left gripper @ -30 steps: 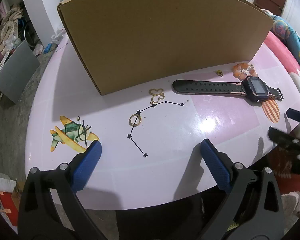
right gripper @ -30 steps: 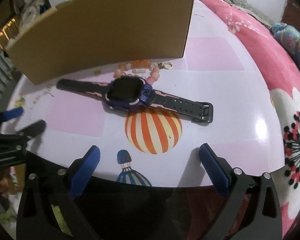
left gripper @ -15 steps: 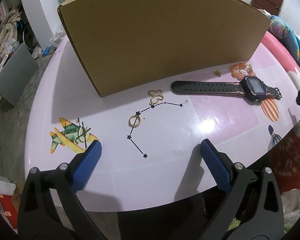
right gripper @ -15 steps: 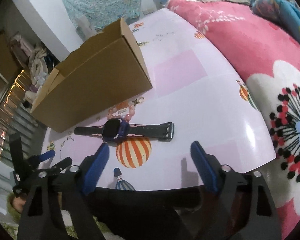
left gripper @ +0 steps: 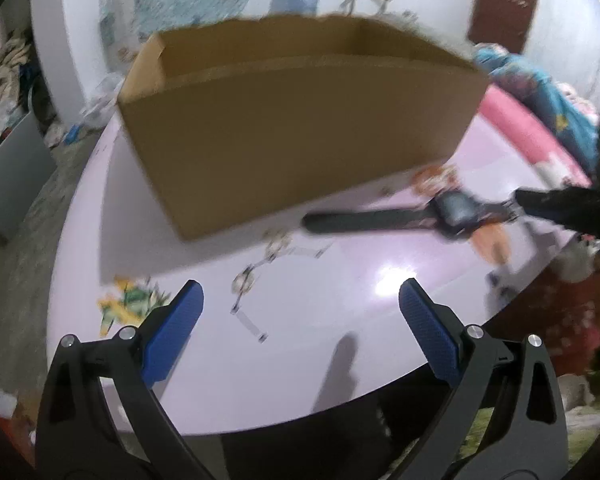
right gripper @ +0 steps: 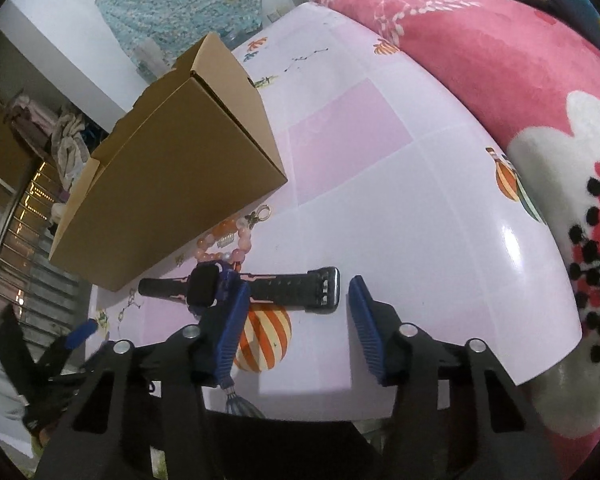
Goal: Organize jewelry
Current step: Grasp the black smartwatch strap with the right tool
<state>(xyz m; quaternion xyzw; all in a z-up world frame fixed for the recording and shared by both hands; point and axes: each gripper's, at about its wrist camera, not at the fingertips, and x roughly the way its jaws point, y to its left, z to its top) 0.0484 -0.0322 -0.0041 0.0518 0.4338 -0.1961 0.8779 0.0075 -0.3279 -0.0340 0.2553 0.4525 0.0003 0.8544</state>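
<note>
A dark smartwatch (right gripper: 204,290) with a black strap lies on the pink table (right gripper: 380,208); it also shows blurred in the left wrist view (left gripper: 456,210). An orange-pink bead bracelet (right gripper: 236,240) lies just behind it, beside the open cardboard box (right gripper: 172,172), which also shows in the left wrist view (left gripper: 300,128). Small gold rings (left gripper: 246,278) lie in front of the box. My right gripper (right gripper: 296,312) is open, its fingers either side of the watch's buckle strap, just above it. My left gripper (left gripper: 300,320) is open and empty above the table's near part.
A pink flowered blanket (right gripper: 520,60) lies along the table's right side. The table's front edge (right gripper: 420,392) runs close under my right gripper. Clutter and a grey panel (left gripper: 12,184) stand off the table's left.
My right gripper has dropped from high above the table down to the watch's strap. My left gripper has risen and tilted, so the box's open top now shows; its view is motion-blurred.
</note>
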